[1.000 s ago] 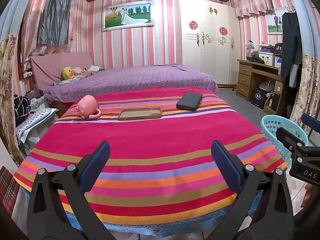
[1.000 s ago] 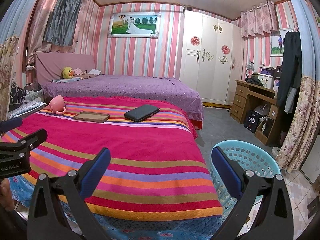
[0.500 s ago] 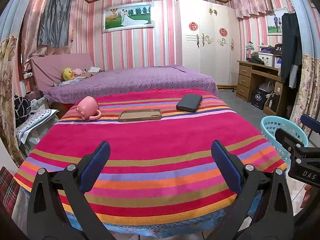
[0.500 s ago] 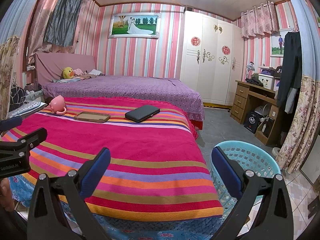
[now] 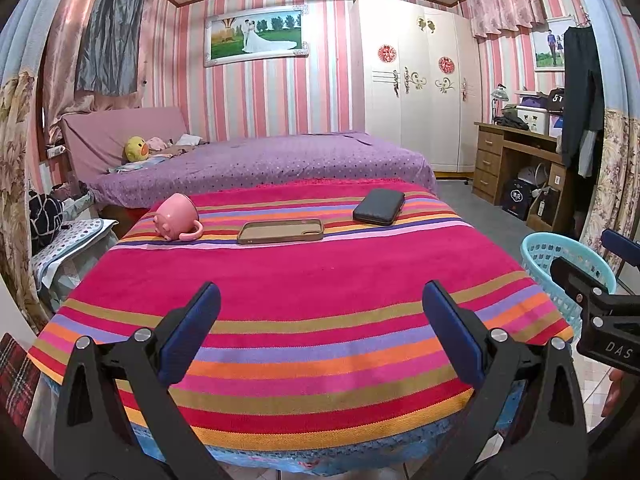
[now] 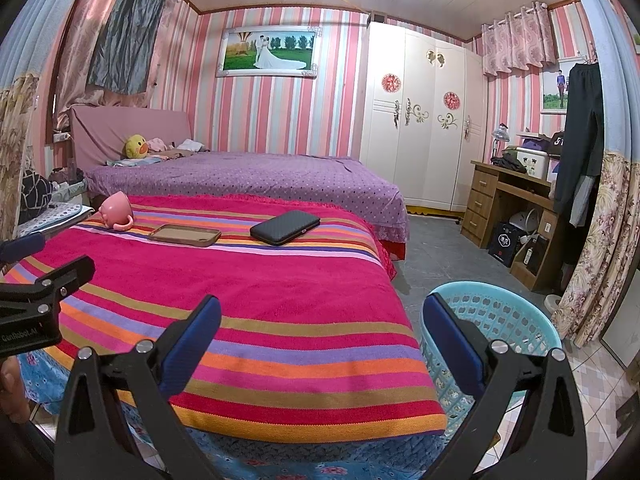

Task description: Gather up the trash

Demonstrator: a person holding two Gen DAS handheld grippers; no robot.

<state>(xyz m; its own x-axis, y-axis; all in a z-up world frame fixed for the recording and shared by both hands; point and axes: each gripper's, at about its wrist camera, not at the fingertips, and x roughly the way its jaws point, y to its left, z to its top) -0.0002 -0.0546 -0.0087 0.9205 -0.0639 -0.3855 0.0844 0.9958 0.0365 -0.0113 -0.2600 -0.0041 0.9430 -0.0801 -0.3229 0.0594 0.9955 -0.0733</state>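
Observation:
A table under a striped red cloth (image 5: 304,280) holds a pink mug (image 5: 176,216) lying on its side, a brown phone case (image 5: 280,231) and a dark wallet-like case (image 5: 379,206) along its far side. A light blue plastic basket (image 6: 508,320) stands on the floor at the table's right. My left gripper (image 5: 320,332) is open and empty over the near edge of the table. My right gripper (image 6: 320,340) is open and empty over the table's near right corner, its right finger in front of the basket. The mug (image 6: 116,210), phone case (image 6: 185,235) and dark case (image 6: 285,227) also show in the right wrist view.
A bed with a purple cover (image 5: 260,160) lies behind the table. A white wardrobe (image 5: 416,92) and a wooden desk (image 5: 516,160) stand at the right. Grey floor (image 6: 436,256) runs between table, bed and desk. A stool with cloth (image 5: 60,240) sits at the left.
Both grippers have risen and tilted up very slightly. Both stay open and empty; nothing on the table moved.

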